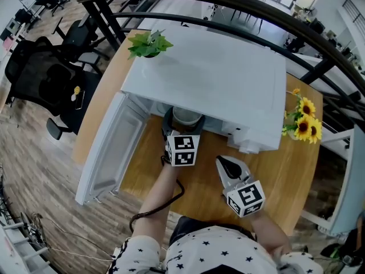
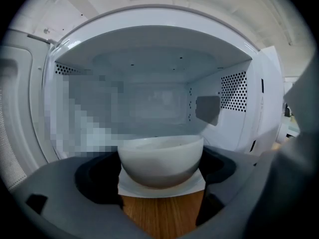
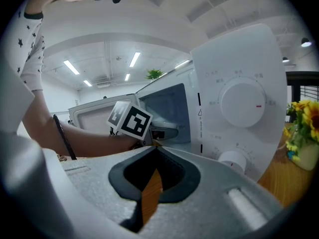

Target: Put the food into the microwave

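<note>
At the microwave's (image 1: 217, 84) mouth, your left gripper (image 2: 160, 167) clamps a white bowl (image 2: 160, 156).
Your right gripper (image 1: 226, 165) hovers above the table (image 1: 285, 176), jaws together.

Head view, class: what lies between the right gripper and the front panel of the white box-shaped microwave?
Only bare wooden tabletop separates the right gripper from the white microwave; the head view shows this.

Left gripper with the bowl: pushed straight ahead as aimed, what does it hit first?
Left gripper, shut on the white ceramic bowl, points into the open white microwave. Cavity looks free; likely its back wall first, depth unclear.
</note>
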### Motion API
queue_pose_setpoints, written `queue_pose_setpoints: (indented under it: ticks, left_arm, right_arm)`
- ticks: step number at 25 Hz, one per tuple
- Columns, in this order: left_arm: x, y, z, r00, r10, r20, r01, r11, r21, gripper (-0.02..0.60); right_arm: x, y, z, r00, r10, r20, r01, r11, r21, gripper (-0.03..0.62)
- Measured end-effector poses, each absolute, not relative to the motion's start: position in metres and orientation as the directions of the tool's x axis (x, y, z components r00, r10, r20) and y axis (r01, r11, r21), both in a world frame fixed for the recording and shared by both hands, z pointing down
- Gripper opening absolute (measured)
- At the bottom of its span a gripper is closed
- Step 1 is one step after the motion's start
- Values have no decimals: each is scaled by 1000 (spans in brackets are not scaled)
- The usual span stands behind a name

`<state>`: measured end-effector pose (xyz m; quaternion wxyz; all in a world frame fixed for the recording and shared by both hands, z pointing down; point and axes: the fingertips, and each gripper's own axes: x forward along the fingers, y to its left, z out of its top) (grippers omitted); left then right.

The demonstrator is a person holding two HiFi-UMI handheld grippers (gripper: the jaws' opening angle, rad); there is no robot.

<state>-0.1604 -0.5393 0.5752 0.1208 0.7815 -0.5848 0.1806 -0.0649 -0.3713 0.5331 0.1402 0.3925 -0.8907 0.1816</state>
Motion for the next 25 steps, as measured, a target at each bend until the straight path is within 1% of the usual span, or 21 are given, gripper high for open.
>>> queue_pose_setpoints:
  ticks: [7,15,25]
  left_arm:
    - [-157,-552,578,253,-860,443,-954,-299,-36,468]
    - [-156,-556,589,233,-848,476,-946,-311,-91,468]
    - [-157,-555,589,219,-845,488,-951,-296,-84,468]
  right_arm:
    - [-69,-372,531,-659,-644,389,-744,636,-207,5]
    - [-65,-371,528,-647,-658,386,-754,626,-197,5]
    - [-67,-365,522,-636,-679,367,-766,612,-195,5]
